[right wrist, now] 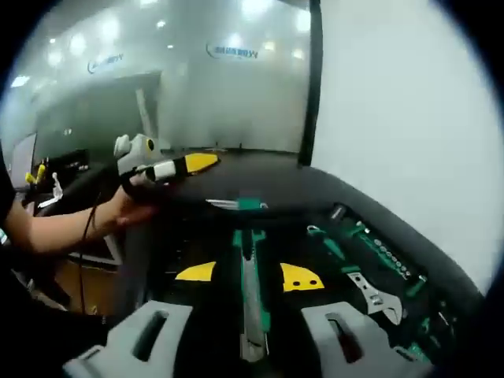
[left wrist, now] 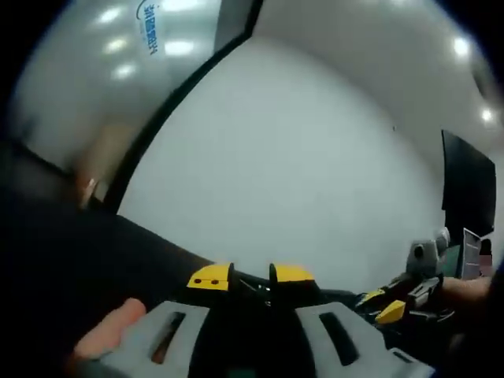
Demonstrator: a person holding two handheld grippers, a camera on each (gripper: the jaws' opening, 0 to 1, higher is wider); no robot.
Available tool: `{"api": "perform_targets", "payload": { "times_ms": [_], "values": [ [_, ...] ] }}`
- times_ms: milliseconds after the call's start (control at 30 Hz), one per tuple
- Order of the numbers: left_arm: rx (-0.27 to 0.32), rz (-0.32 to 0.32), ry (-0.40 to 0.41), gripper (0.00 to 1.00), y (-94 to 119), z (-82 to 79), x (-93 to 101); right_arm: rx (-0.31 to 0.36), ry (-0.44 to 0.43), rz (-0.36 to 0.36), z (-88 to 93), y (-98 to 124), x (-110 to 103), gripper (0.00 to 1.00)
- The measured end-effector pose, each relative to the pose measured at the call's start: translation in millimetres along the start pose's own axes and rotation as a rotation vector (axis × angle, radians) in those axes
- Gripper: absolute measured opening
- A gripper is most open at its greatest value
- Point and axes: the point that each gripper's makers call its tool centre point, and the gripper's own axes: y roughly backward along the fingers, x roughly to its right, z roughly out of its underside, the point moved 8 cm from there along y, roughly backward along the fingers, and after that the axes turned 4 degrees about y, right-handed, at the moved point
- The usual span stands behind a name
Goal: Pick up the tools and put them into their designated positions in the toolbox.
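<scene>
The open toolbox lies below my right gripper, with green-handled tools set in its black tray. A long green-and-silver tool lies in line with the gap between the right gripper's jaws, which stand wide apart and clear of it. An adjustable wrench and a row of sockets sit to the right. My left gripper, held in a person's hand, hovers over the far left of the box. In its own view my left gripper shows a narrow gap with nothing in it.
A white wall panel faces the left gripper, with a black post and frosted glass beside it. The right gripper shows at the lower right. A dark screen stands at the right. A thumb rests at the lower left.
</scene>
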Motion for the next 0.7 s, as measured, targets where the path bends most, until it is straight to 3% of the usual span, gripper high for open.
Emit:
{"api": "perform_targets", "payload": {
  "times_ms": [233, 267, 300, 400, 467, 600, 700],
  "values": [
    [-0.029, 0.002, -0.024, 0.18, -2.2, 3.4, -1.6, -0.054, 0.002, -0.022, 11.0, -21.5, 0.9, 0.26],
    [-0.033, 0.001, -0.027, 0.18, -2.3, 4.1, -1.5, -0.064, -0.052, -0.055, 11.8, -22.8, -0.8, 0.23],
    [-0.041, -0.003, -0.034, 0.18, -3.2, 5.2, -2.0, -0.063, -0.106, -0.039, 9.8, -29.3, 3.3, 0.22],
    [-0.064, -0.011, -0.044, 0.18, -3.0, 7.8, -1.5, -0.067, -0.117, -0.055, 8.8, -30.5, 7.0, 0.22],
    [-0.072, -0.007, -0.048, 0.18, -3.1, 8.5, -0.7, -0.059, -0.124, -0.06, 10.0, -28.6, 3.0, 0.21],
    [-0.074, -0.005, -0.054, 0.18, -1.9, 8.7, 2.4, -0.046, -0.149, -0.174, 9.5, -26.6, -15.2, 0.21],
    [-0.076, -0.006, -0.051, 0.18, -1.9, 8.8, 1.0, -0.04, -0.118, -0.186, 6.1, -28.2, -29.7, 0.21]
  ]
}}
